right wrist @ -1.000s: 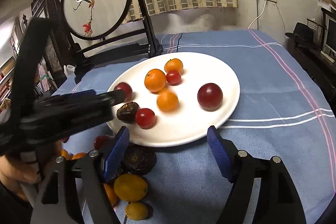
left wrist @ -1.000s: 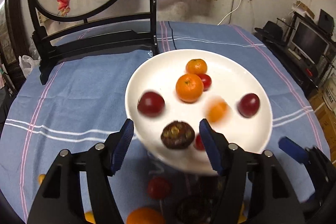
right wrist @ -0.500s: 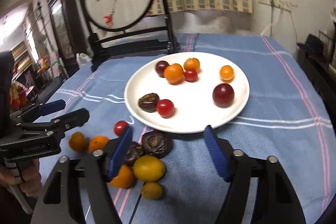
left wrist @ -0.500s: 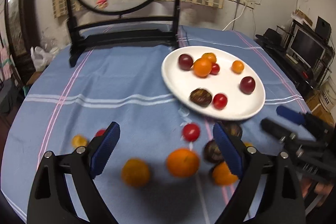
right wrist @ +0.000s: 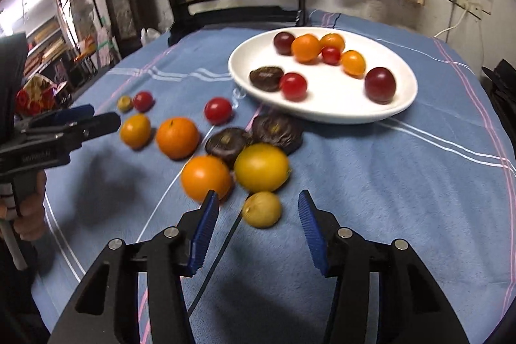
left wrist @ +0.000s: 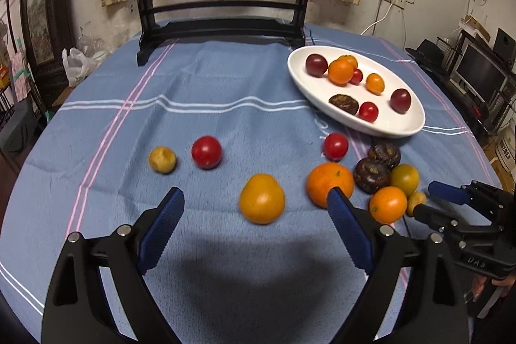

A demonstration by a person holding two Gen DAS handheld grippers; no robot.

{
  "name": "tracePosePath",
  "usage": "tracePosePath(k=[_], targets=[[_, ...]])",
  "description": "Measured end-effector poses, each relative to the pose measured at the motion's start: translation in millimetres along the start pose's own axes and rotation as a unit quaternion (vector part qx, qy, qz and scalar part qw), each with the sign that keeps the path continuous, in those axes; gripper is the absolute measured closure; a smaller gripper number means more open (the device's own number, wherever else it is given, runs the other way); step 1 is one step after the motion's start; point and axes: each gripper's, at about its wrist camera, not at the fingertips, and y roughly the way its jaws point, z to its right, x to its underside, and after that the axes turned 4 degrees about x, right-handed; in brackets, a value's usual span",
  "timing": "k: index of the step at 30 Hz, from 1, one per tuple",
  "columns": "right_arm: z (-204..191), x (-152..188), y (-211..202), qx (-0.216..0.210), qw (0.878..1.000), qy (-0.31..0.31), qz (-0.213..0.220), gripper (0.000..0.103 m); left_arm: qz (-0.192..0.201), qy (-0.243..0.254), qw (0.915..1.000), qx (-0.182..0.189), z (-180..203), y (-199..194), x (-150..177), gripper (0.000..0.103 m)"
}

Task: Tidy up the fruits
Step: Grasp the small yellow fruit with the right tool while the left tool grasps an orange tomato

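A white plate (left wrist: 406, 128) (right wrist: 338, 112) holds several fruits: plums, oranges, cherry tomatoes and a dark passion fruit. Loose fruit lies on the blue cloth in front of it. My left gripper (left wrist: 254, 221) is open and empty, with a yellow-orange fruit (left wrist: 262, 198) just ahead between its fingers and an orange (left wrist: 329, 184) by the right finger. My right gripper (right wrist: 256, 223) is open and empty, with a small yellow fruit (right wrist: 262, 209) between its fingertips. Each gripper shows in the other's view, the right (left wrist: 433, 200) and the left (right wrist: 85, 120).
Two dark passion fruits (right wrist: 254, 136), a yellow lemon-like fruit (right wrist: 261, 167), an orange (right wrist: 206, 178), two cherry tomatoes (left wrist: 206, 151) (left wrist: 335, 146) and a small yellow fruit (left wrist: 162, 159) lie on the cloth. A black framed screen (left wrist: 222, 31) stands at the back.
Both grippers have drawn back from the plate toward the near table edge and now face the loose fruit. A fruit rolled on the plate and settled.
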Motion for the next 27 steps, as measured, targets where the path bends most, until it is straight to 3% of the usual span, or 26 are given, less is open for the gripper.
tracePosePath(k=[3, 5, 8, 15, 22, 26, 27], targets=[[-4, 2, 6, 0.005, 1.0, -0.008, -0.01, 0.058, -0.008, -0.001, 1.0, 0.002, -1, 2, 4, 0.015], [-5, 3, 12, 0.011, 1.0, -0.009, -0.021, 0.069, -0.011, 0.001, 0.9999, 0.0, -1, 4, 6, 0.015], [-6, 4, 17, 0.027, 0.999, -0.012, -0.025, 0.075, -0.016, 0.002, 0.9999, 0.001, -1, 8, 7, 0.015], [-1, 3, 10, 0.019, 1.0, -0.002, -0.015, 0.075, -0.041, -0.002, 0.9991, -0.006, -3, 26, 7, 0.029], [-4, 1, 0, 0.007, 1.0, -0.008, 0.001, 0.075, -0.053, 0.006, 0.9984, -0.015, 5, 37, 3, 0.034], [-3, 0, -1, 0.006, 1.0, -0.006, 0.003, 0.075, -0.073, 0.007, 0.9973, -0.004, 9, 50, 2, 0.066], [-3, -1, 0, 0.007, 1.0, -0.005, 0.002, 0.075, -0.072, 0.009, 0.9973, -0.007, 9, 51, 2, 0.066]])
